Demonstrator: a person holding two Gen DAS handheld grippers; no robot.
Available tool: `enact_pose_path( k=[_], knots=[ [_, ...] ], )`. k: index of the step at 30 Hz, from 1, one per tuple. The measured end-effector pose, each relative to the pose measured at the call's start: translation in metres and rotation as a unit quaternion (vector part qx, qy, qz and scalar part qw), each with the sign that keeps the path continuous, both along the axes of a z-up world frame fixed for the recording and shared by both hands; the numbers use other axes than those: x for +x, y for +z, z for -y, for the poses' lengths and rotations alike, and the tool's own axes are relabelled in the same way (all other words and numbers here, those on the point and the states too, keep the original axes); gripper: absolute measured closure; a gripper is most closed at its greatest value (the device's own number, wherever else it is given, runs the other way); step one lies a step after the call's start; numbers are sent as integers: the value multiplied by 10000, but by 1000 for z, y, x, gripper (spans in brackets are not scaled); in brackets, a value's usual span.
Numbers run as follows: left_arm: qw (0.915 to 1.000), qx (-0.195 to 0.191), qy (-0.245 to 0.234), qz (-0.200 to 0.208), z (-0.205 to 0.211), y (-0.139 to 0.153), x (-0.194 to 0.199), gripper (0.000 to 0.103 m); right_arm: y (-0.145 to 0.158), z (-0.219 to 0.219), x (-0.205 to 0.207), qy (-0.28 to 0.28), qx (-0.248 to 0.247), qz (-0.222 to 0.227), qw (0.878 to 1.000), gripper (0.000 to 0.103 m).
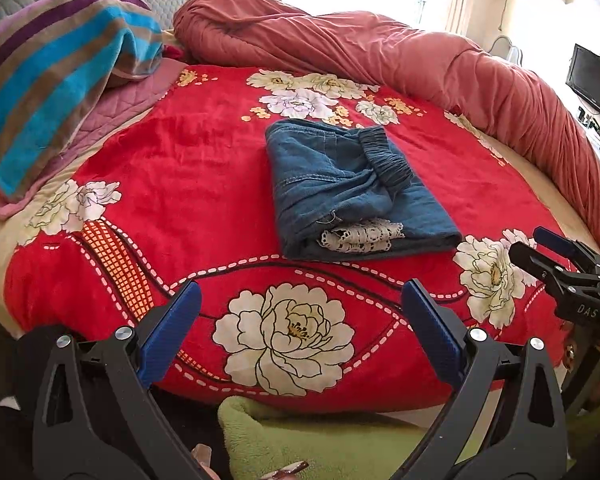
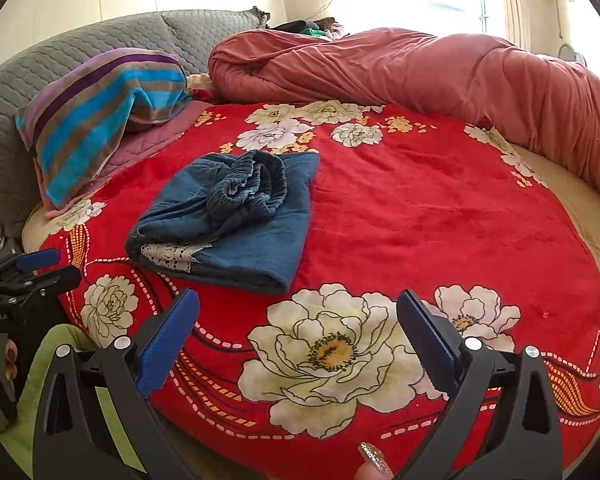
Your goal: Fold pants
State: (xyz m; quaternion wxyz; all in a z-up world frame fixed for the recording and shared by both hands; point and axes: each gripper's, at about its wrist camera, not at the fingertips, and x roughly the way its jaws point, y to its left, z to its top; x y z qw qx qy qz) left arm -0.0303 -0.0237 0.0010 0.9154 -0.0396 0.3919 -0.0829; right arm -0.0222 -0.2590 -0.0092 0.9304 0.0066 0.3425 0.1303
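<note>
The pants (image 1: 350, 184) lie folded into a compact, roughly rectangular bundle on the red floral blanket (image 1: 180, 168), near its middle. The fabric is blue denim with pale contrast stitching along one seam. The dark elastic waistband (image 2: 248, 184) is gathered and bunched on top of the bundle, toward the side farthest from the grippers. White lace trim (image 1: 360, 234) shows at the bundle's near edge, tucked between layers. The fold is not crisp: the upper layer sits rumpled and the edges do not line up.

The left gripper (image 1: 300, 324) is held off the bundle's near edge, above the blanket's border, fingers spread wide and holding nothing. The right gripper (image 2: 298, 332) is likewise short of the bundle, off its near right corner, fingers parted and empty.

Beyond the bundle runs a rolled pink quilt (image 1: 380, 52). To the bundle's left rests a striped pillow (image 1: 56, 76).
</note>
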Motion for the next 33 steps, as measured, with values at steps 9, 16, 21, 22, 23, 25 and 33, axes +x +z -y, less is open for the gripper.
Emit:
enact_pose_path(
  k=[9, 16, 21, 22, 23, 25, 33],
  knots=[
    [10000, 47, 2, -3, 0, 1, 0, 9, -1, 2, -1, -20, -20, -15, 10000, 5],
    [10000, 38, -12, -62, 0, -1, 1, 9, 0, 4, -1, -47, -58, -19, 10000, 5],
    [10000, 31, 9, -61, 0, -1, 0, 9, 0, 4, 0, -50, -67, -18, 10000, 5],
    [10000, 45, 8, -62, 0, -1, 0, 9, 0, 4, 0, -51, -65, -20, 10000, 5],
    [10000, 53, 9, -61, 0, -1, 0, 9, 0, 4, 0, -51, -66, -21, 10000, 5],
    [10000, 46, 3, -60, 0, -1, 0, 9, 0, 4, -1, -47, -70, -20, 10000, 5],
    [9999, 16, -1, -105, -1, -2, 1, 9, 0, 5, 0, -45, -64, -19, 10000, 5]
  ],
)
